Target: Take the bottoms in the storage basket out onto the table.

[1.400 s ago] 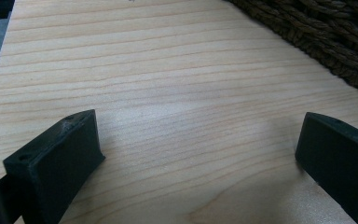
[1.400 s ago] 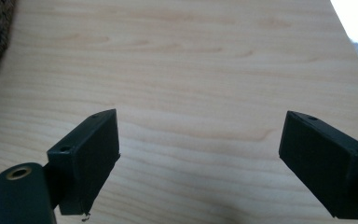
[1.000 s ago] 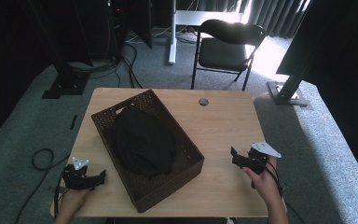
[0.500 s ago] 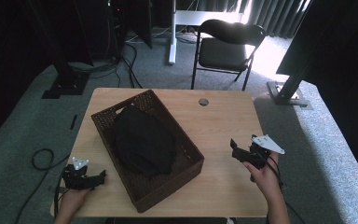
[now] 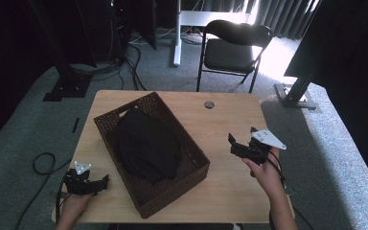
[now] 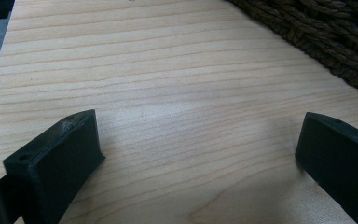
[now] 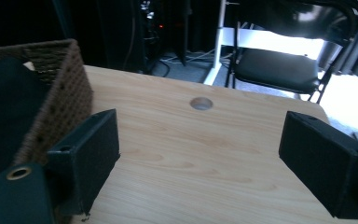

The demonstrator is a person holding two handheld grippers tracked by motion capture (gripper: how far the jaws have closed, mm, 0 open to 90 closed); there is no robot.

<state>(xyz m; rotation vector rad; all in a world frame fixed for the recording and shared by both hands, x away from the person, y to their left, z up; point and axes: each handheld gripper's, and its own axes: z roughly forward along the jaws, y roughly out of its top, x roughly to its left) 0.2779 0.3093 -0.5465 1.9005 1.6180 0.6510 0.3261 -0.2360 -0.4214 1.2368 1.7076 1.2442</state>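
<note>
A dark wicker basket (image 5: 196, 165) sits slantwise on the left half of the wooden table (image 5: 220, 120), with a black cloth (image 5: 146, 143) heaped inside it. My left gripper (image 5: 98, 183) rests low at the table's near left corner, open, its jaws pointing at the basket's near wall. In the left gripper view the left gripper (image 6: 200, 135) spans bare wood, with the basket wall (image 6: 335, 42) at the upper right. My right gripper (image 5: 234, 146) is open, right of the basket. In the right gripper view the right gripper (image 7: 200, 140) has nothing between its jaws, with the basket (image 7: 70, 88) and cloth (image 7: 4, 107) at left.
A round cable hole (image 5: 209, 104) marks the table's far side, also visible as the hole (image 7: 201, 103) ahead of the right jaws. A black folding chair (image 5: 232, 50) stands beyond the table. Cables (image 5: 43, 163) lie on the carpet at left.
My right gripper has moved a little away from the near edge and toward the basket. The left gripper has barely shifted. Basket and cloth have not moved.
</note>
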